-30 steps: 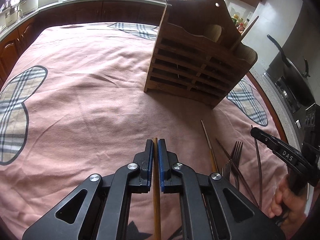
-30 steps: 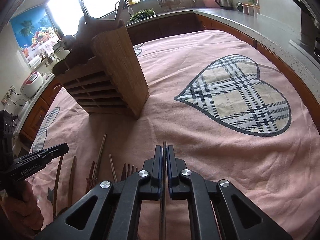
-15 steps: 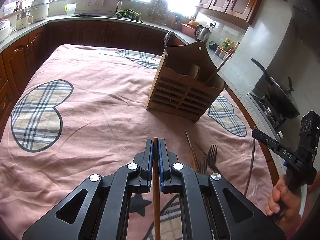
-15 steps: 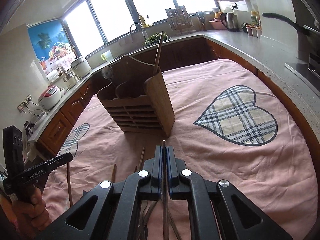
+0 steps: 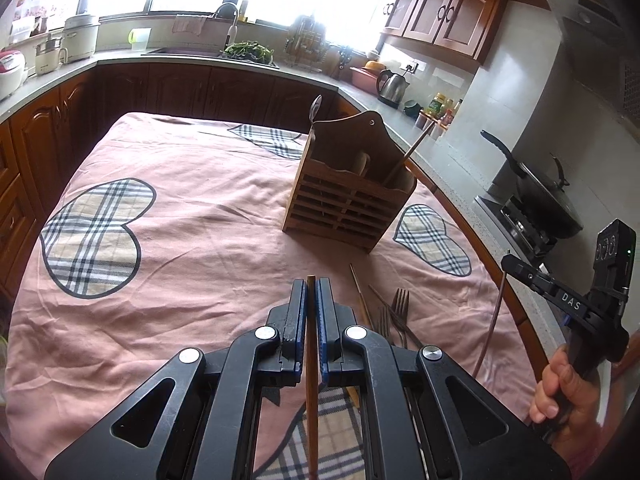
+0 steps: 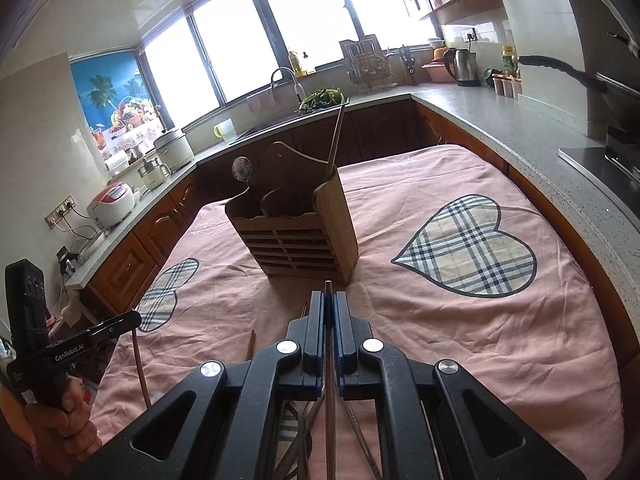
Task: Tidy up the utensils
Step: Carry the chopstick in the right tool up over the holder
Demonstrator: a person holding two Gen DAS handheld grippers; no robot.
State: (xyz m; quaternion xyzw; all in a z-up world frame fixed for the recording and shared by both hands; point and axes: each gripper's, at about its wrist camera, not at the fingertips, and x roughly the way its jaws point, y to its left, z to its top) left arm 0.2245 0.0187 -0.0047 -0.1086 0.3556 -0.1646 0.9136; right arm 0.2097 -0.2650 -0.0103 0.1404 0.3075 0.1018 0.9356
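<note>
A wooden utensil holder (image 5: 352, 196) (image 6: 300, 236) stands upright on the pink cloth, with a spoon (image 6: 241, 170) and a chopstick (image 6: 335, 136) sticking out of it. My left gripper (image 5: 311, 286) is shut on a wooden chopstick (image 5: 311, 380), held above the cloth in front of the holder. My right gripper (image 6: 328, 300) is shut on a thin dark chopstick (image 6: 329, 392), also raised before the holder. Forks (image 5: 398, 312) and more chopsticks (image 5: 360, 296) lie on the cloth between the grippers.
The table has a pink cloth (image 5: 180, 248) with plaid hearts (image 6: 468, 252). Kitchen counters surround it, with a wok (image 5: 540, 196) on the stove at the right, a kettle (image 5: 394, 84), and rice cookers (image 6: 112, 204) at the left.
Both grippers have risen and pulled back from the holder, each carrying its chopstick; the holder now looks smaller and further away in both views.
</note>
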